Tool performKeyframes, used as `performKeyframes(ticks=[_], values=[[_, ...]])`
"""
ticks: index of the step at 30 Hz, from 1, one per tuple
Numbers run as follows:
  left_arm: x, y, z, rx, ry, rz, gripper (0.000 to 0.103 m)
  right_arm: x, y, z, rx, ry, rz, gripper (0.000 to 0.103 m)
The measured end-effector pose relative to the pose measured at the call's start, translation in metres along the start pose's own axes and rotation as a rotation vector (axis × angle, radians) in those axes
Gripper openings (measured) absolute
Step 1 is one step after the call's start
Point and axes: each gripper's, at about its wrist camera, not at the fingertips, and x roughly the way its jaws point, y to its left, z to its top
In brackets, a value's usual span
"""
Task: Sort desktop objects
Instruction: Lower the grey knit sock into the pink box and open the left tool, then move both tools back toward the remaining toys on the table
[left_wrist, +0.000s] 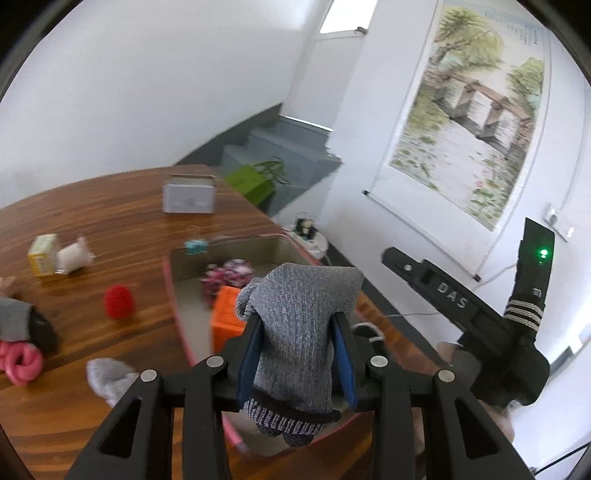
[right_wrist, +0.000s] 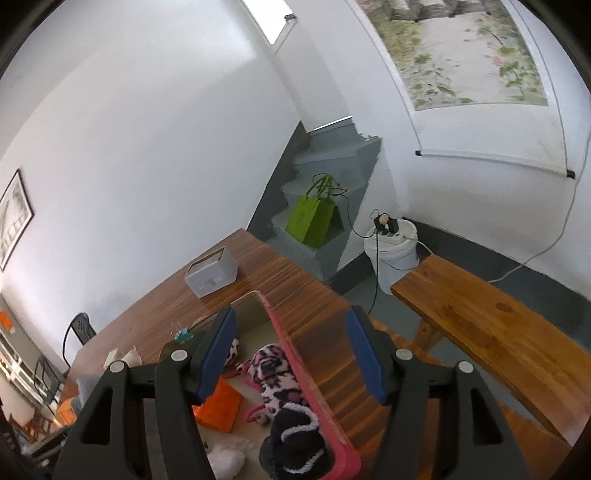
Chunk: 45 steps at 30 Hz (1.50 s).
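Only the left view shows the left claw (left_wrist: 300, 345) seemingly gripping a grey sock (left_wrist: 301, 314); the right claw (right_wrist: 291, 354) gapes empty.

Both wrist views look steeply down from close above, sharing the pink-rimmed tray (left_wrist: 173, 291) (right_wrist: 306, 373) and wooden table (left_wrist: 110, 221) (right_wrist: 258, 258).

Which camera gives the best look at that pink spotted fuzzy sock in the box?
The right wrist view: the pink spotted sock lies unobstructed and fairly sharp inside the pink-rimmed box. The left wrist view shows only a blurred bit of it, behind the grey sock between the left gripper fingers.
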Motion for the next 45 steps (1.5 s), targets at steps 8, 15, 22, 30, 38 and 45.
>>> performKeyframes(ticks=[8, 15, 22, 30, 38, 45], values=[[0.000, -0.001, -0.002, -0.007, 0.004, -0.021, 0.057, 0.001, -0.004, 0.001, 0.007, -0.007, -0.018, 0.069], [-0.019, 0.032, -0.009, -0.063, -0.035, 0.057, 0.057, 0.004, 0.003, -0.005, -0.034, -0.003, -0.011, 0.069], [-0.048, 0.086, -0.024, -0.153, -0.081, 0.194, 0.057, 0.006, 0.020, -0.015, -0.110, -0.007, 0.013, 0.069], [-0.090, 0.144, -0.048, -0.239, -0.143, 0.356, 0.057, 0.003, 0.043, -0.028, -0.209, -0.048, 0.034, 0.069], [-0.112, 0.180, -0.060, -0.282, -0.159, 0.431, 0.057, -0.007, 0.086, -0.049, -0.286, -0.022, 0.105, 0.069], [-0.130, 0.213, -0.070, -0.331, -0.158, 0.473, 0.057, -0.008, 0.138, -0.067, -0.357, 0.081, 0.248, 0.069]])
